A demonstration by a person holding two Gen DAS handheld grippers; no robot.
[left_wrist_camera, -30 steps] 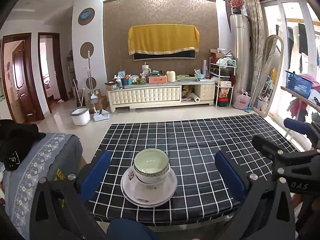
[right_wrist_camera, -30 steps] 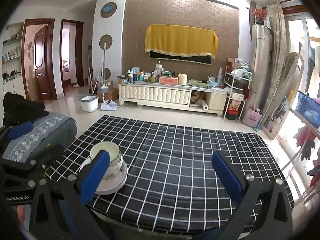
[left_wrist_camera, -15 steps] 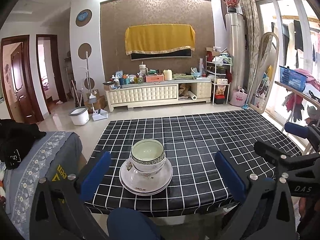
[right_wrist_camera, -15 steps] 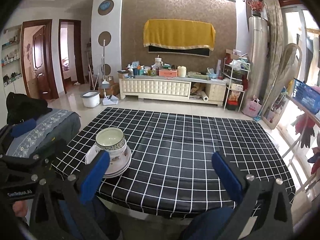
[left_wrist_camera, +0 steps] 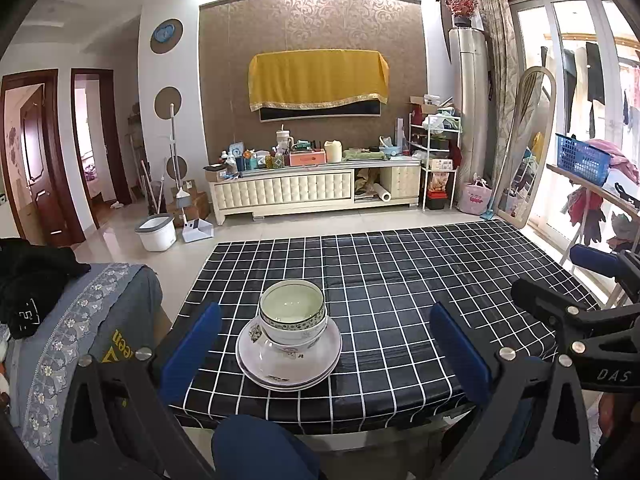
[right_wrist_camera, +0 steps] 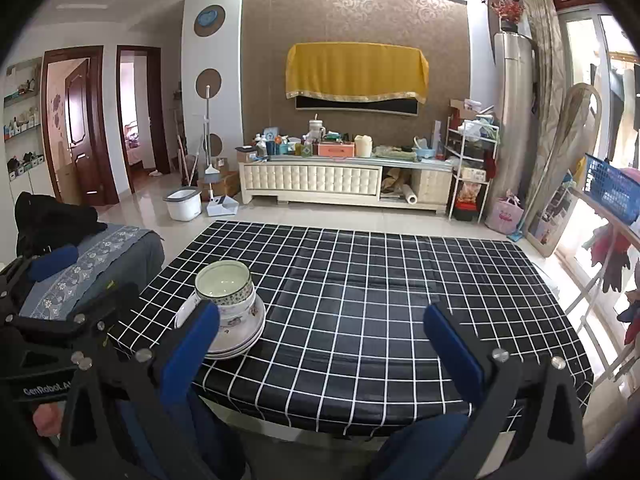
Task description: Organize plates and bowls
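Note:
Stacked bowls [left_wrist_camera: 292, 314] with a dark patterned rim sit on a stack of white plates [left_wrist_camera: 289, 364] near the front left of the black checked table [left_wrist_camera: 400, 292]. The same stack shows in the right wrist view, bowls [right_wrist_camera: 225, 287] on plates [right_wrist_camera: 240, 338]. My left gripper [left_wrist_camera: 326, 346] is open and empty, held back from the table's front edge, with the stack between its blue fingers. My right gripper [right_wrist_camera: 320, 344] is open and empty, to the right of the stack, also behind the front edge.
A grey cloth-covered seat [left_wrist_camera: 80, 320] with a black garment stands left of the table. A drying rack with a blue basket [left_wrist_camera: 580, 160] is at the right. A TV cabinet [left_wrist_camera: 316, 192] and a white bucket [left_wrist_camera: 156, 234] are beyond the table.
Both grippers have drawn back and up from the table, so the stack of bowls and plates looks farther away. Both stay open. The dishes have not moved.

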